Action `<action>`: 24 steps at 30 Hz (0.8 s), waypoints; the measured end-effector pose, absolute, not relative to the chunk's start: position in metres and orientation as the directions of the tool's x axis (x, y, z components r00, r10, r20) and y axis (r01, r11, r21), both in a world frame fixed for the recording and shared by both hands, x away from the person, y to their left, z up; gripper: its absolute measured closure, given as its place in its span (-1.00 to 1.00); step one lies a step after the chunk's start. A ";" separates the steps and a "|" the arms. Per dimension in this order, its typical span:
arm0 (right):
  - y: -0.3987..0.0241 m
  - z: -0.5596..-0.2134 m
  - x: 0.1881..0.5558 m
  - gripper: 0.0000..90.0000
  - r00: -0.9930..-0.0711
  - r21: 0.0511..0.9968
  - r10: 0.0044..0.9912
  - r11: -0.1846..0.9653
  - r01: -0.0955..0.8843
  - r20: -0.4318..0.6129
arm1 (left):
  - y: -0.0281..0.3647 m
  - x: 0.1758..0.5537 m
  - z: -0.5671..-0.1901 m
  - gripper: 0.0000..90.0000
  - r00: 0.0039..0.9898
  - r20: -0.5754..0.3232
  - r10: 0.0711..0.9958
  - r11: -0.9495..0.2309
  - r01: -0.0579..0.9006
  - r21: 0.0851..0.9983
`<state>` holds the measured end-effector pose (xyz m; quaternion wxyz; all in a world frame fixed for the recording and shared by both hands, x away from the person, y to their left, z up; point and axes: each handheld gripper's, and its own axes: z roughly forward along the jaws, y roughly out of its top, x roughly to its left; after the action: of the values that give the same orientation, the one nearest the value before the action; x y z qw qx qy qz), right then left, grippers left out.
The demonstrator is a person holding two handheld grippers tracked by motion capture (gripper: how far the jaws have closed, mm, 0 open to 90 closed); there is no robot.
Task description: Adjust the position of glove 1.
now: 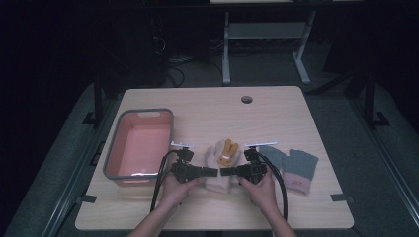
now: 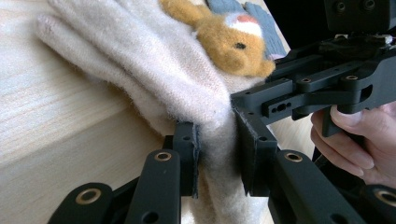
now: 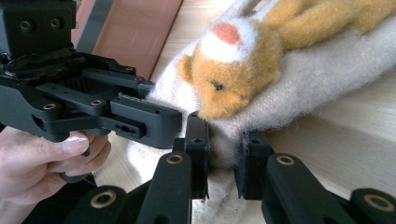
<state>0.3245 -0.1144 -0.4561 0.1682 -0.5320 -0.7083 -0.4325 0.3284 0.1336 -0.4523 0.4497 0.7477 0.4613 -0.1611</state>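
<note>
A cream woolly glove (image 1: pixel 217 183) with an orange toy bear (image 1: pixel 228 149) sewn on it lies at the middle of the table (image 1: pixel 207 108). My left gripper (image 1: pixel 214 172) comes in from the left and my right gripper (image 1: pixel 223 172) from the right, tips almost meeting over the glove. In the left gripper view the left gripper (image 2: pixel 217 140) is shut on a fold of the cream glove (image 2: pixel 140 60), just below the bear (image 2: pixel 229 42). In the right gripper view the right gripper (image 3: pixel 224 140) pinches the glove (image 3: pixel 327 79) beside the bear's head (image 3: pixel 233 84).
A pink tub (image 1: pixel 143 112) with a grey rim stands at the left of the table. A pair of grey-blue gloves (image 1: pixel 296 168) with pink cuffs lies to the right of the cream glove. A cable hole (image 1: pixel 246 99) sits near the far edge.
</note>
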 end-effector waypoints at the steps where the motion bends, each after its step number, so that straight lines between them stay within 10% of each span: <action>1: -0.114 -0.456 0.324 0.72 -0.378 0.433 0.606 0.060 0.899 0.700 | 0.134 0.328 -0.452 0.60 0.522 -0.657 0.543 -0.169 0.835 0.524; 24: -0.112 -0.431 0.326 0.73 -0.406 0.466 0.576 0.050 0.884 0.709 | 0.144 0.332 -0.427 0.62 0.546 -0.670 0.503 -0.148 0.818 0.556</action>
<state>0.3261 -0.1117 -0.4312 0.1690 -0.5180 -0.7045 -0.4547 0.3315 0.1439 -0.4267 0.4761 0.7393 0.4466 -0.1653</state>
